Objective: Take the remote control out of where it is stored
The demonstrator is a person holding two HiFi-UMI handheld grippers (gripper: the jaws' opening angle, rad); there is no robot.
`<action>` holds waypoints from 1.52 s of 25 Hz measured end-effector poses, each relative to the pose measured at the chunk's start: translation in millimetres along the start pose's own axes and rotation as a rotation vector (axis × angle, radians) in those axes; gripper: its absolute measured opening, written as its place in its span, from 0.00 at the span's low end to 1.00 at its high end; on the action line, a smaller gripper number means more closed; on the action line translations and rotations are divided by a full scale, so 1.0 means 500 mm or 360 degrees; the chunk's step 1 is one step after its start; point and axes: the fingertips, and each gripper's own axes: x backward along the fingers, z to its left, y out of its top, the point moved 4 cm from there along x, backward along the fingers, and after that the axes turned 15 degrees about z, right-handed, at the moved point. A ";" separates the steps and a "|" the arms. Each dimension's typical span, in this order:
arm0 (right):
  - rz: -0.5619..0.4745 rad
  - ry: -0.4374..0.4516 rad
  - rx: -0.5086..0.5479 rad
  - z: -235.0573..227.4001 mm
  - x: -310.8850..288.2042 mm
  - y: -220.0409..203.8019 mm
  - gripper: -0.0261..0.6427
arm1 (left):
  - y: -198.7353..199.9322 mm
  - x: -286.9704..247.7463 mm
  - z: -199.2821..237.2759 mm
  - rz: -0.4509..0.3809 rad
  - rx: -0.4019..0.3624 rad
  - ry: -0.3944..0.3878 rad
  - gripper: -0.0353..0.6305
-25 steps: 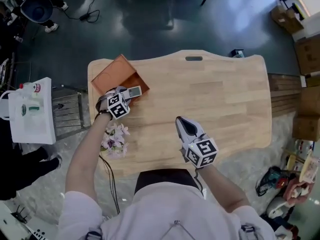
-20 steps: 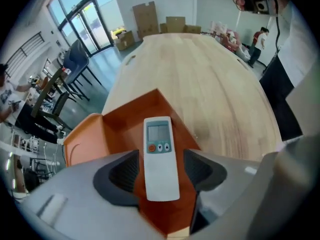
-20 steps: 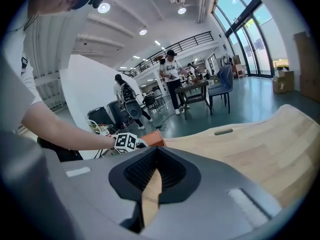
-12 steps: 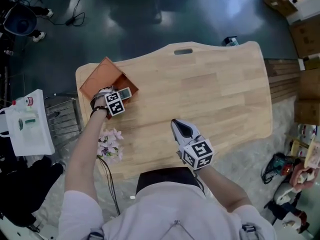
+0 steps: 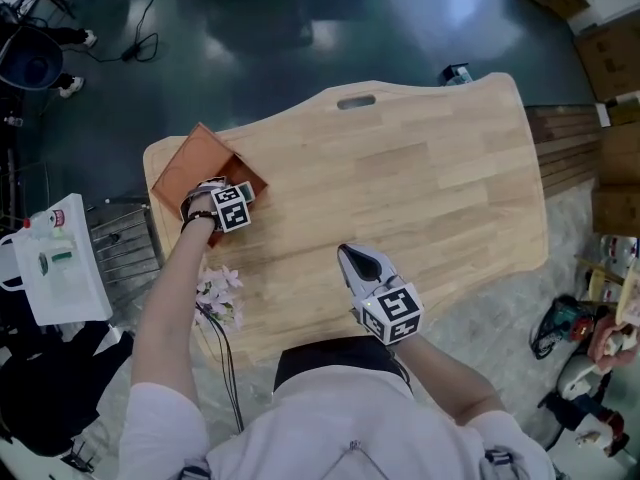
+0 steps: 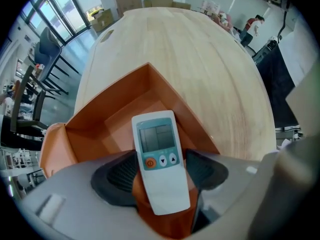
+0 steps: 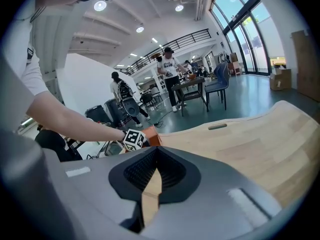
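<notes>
Remote control (image 6: 156, 139): white, with a small screen and an orange button below it, clamped by its lower half between the two dark pads of the left hand-held gripper (image 6: 161, 170); its screen end points away from the gripper and lies over the inside of the orange box (image 6: 115, 109); the near corner of the box shows beneath the remote, between the jaws; contact between remote and box cannot be determined

Orange box: open-topped, standing at the far left corner of the wooden counter (image 5: 420, 188) as seen from the head view; nothing else is seen inside it

Left hand-held gripper: closed on the remote, at the box's near-right edge in the head view

Right hand-held gripper (image 7: 152, 176): jaws drawn together with only a thin wedge of gap, through which bare counter shows; nothing held; positioned above the near middle of the counter, well apart from the box, pointing across the wood

Pink and white flowers (image 5: 220, 296): at the near left edge of the counter, just beside the person's left forearm

Background, right gripper view: people standing at a table across the hall
</notes>
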 end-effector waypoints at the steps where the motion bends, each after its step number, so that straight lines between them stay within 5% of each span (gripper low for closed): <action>1: 0.0002 -0.0006 0.0005 -0.002 0.001 -0.002 0.08 | 0.001 0.001 0.004 0.0003 0.0001 -0.0003 0.52; 8: 0.0014 -0.0028 0.0015 -0.005 0.012 -0.015 0.08 | 0.004 0.009 0.014 -0.0064 0.0087 0.0012 0.47; 19: -0.0026 -0.0047 0.0048 0.003 0.034 -0.013 0.08 | -0.041 0.099 0.028 -0.0395 0.0417 0.0118 0.45; 30: -0.0192 -0.0023 0.0213 0.078 0.096 0.058 0.08 | -0.176 0.405 -0.023 -0.1034 0.1026 0.0291 0.45; 34: -0.0311 -0.0046 0.0254 0.112 0.162 0.102 0.08 | -0.254 0.528 -0.114 -0.1306 0.1267 0.0293 0.44; 38: -0.0451 -0.0030 0.0278 0.126 0.197 0.177 0.08 | -0.327 0.659 -0.187 -0.1573 0.1425 0.0458 0.44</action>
